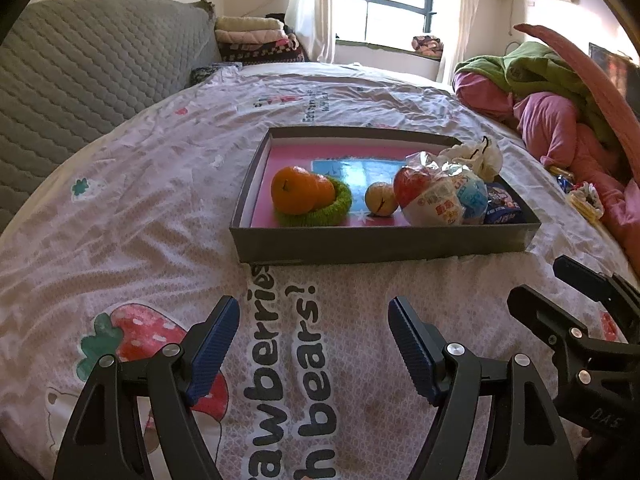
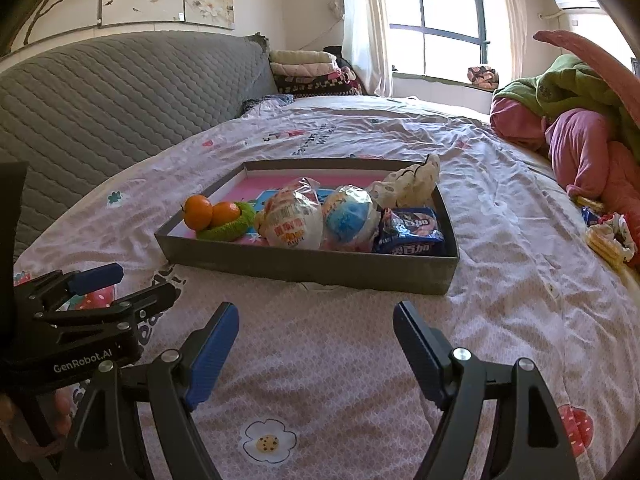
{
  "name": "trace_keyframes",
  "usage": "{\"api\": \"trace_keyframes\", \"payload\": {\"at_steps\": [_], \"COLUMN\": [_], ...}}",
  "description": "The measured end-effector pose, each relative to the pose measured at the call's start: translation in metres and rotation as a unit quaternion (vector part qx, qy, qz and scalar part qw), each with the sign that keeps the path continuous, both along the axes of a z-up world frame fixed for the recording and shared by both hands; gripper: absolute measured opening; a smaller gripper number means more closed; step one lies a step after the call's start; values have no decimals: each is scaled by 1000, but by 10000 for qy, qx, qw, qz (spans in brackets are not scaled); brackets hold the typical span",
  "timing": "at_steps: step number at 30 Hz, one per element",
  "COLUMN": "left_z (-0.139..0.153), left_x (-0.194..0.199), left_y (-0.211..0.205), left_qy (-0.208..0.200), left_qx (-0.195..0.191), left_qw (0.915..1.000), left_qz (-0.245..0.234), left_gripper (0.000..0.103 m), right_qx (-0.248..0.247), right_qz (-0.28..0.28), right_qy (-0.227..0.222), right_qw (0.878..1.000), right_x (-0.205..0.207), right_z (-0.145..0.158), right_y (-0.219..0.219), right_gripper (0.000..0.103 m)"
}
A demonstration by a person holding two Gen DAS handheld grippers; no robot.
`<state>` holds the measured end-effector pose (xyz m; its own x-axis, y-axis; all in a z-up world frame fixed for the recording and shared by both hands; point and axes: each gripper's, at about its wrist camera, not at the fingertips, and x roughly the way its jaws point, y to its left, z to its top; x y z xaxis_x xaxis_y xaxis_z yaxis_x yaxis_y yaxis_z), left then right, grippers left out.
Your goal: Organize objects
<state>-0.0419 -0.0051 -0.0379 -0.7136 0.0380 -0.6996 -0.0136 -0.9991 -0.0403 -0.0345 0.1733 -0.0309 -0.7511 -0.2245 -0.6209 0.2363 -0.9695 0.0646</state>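
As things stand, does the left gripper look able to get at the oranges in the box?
Probably yes. The left gripper is open and empty, the oranges sit exposed in the low-walled box, and only bare bedsheet lies between.

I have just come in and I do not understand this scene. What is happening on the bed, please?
A person holds two grippers above the bedsheet, both open and empty. The left gripper and right gripper hover in front of a grey tray. The tray holds two oranges on a green ring, wrapped snacks and a blue packet.
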Motion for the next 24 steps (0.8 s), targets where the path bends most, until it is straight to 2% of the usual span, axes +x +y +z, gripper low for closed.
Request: {"api": "trace_keyframes", "payload": {"at_steps": [24], "left_z": [-5], "left_x": [3], "left_y": [6], "left_qy": [-123], "left_qx": [-73], "left_qw": [9999], "left_qz": [-74], "left_gripper": [78], "right_qx": [-4], "right_qz": [-27], "right_qy": [-35], "right_qw": [10000], "right_x": [0], "right_z": [-4], "right_y": [2], "right_gripper": [79]}}
